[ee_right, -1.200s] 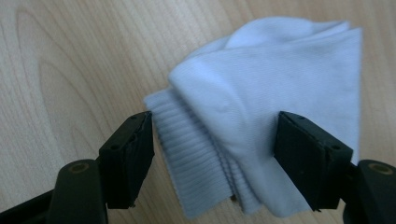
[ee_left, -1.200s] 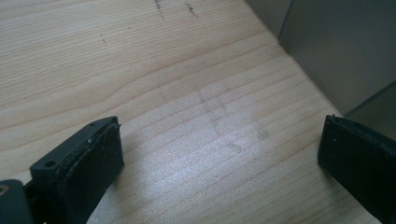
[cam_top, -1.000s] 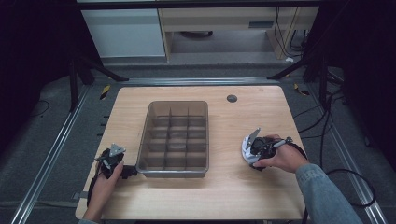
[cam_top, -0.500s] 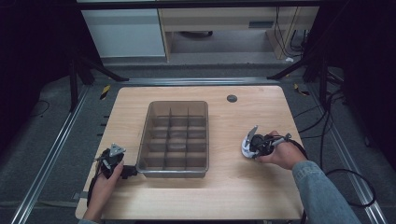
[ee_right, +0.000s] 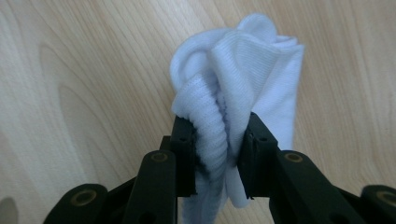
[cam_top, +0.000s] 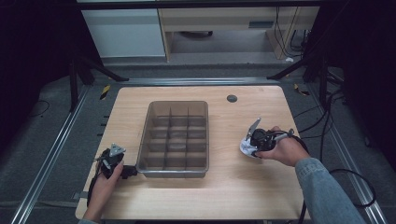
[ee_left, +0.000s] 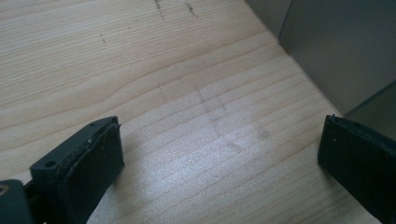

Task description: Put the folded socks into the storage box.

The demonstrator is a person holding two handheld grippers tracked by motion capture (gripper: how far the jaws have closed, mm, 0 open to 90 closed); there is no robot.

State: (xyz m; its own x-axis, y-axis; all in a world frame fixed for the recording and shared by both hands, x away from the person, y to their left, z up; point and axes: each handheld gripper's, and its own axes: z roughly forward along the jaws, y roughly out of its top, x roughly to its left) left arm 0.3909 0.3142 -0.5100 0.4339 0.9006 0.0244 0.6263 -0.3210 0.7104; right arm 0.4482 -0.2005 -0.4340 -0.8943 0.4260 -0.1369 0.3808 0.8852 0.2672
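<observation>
1. Right gripper [ee_right: 215,140]: the jaws have just been closing and now pinch a bunched white ribbed-knit sock [ee_right: 243,88]. Fabric fills the gap between the pads, so it's a firm grip, not a loose drape.
2. High view: the sock [cam_top: 246,148] sits at centre right of the frame, under the right gripper [cam_top: 252,140], right of the clear plastic divided organiser bin [cam_top: 177,105]. A second ago the jaws stood wide around it on the wood; now they're clamped and the gripper sits slightly higher.
3. Can't tell whether the sock's lower end is clear of the light wooden table [cam_top: 261,196]. In the right gripper view it hangs in front of the wood grain.
4. My read: pick done, carry starts. Likely goal is one of the bin's compartments, but which one I can't say.
5. Left gripper [ee_left: 219,154]: jaws wide apart with nothing between them, just bare wood. It's at lower left of the high view [cam_top: 113,161], parked just beside the bin's near left corner, same spot as a second ago.
6. Bin wall shows at upper right of the left gripper view [ee_left: 336,42].
7. Brands, labels, writing: nothing readable on the sock, bin, table or grippers. Small dark round disc [cam_top: 232,98] on the table, upper centre right, has no marking I can make out.
</observation>
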